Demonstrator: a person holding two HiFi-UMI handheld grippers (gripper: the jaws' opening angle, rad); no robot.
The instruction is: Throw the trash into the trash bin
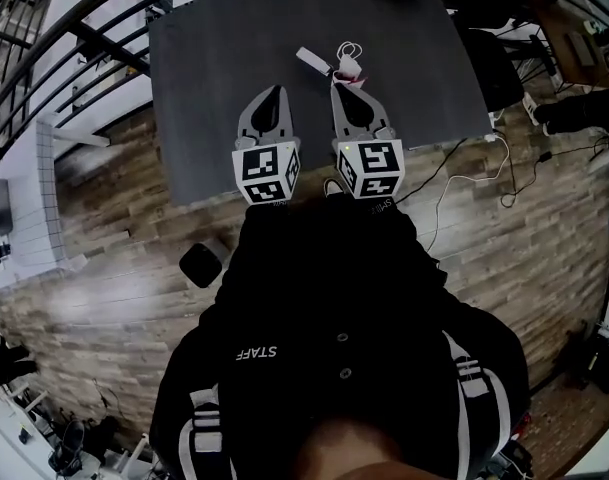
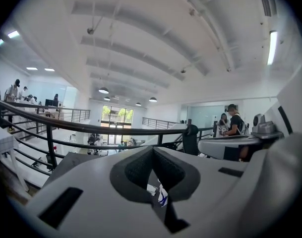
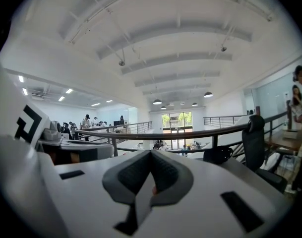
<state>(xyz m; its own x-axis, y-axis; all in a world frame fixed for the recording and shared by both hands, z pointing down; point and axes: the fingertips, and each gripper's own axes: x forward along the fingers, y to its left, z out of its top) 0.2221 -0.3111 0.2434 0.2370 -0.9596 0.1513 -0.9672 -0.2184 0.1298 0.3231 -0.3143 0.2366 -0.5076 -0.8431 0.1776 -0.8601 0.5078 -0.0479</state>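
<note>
Where the two white plastic jaws of the right gripper (image 1: 346,80) converge, they are clenched on a crumpled white-and-pink wrapper with thin white loops (image 1: 347,64), which projects just past the tips. In the right gripper view a reddish sliver of it (image 3: 153,189) shows in the slot between the ribbed dark grey pads (image 3: 169,175). A flat white strip (image 1: 312,60) lies just left of those tips; whether it joins the wrapper cannot be determined. The left gripper (image 1: 276,90) sits just beside the right one, roughly parallel to it, with its jaws closed tip to tip. In the left gripper view a scrap of white material with blue print (image 2: 161,195) appears in the diamond-shaped gap behind the tips; whether the pads pinch it cannot be determined. Both grippers are smooth, tapered shells, each carrying a cube (image 1: 268,173) with black-and-white square markers at the rear. Below the jaws lies a matte dark grey rectangular table top (image 1: 204,88). Behind and left of the left jaws, a black rounded-square object (image 1: 201,265) stands on the wood-plank floor (image 1: 114,268).
</note>
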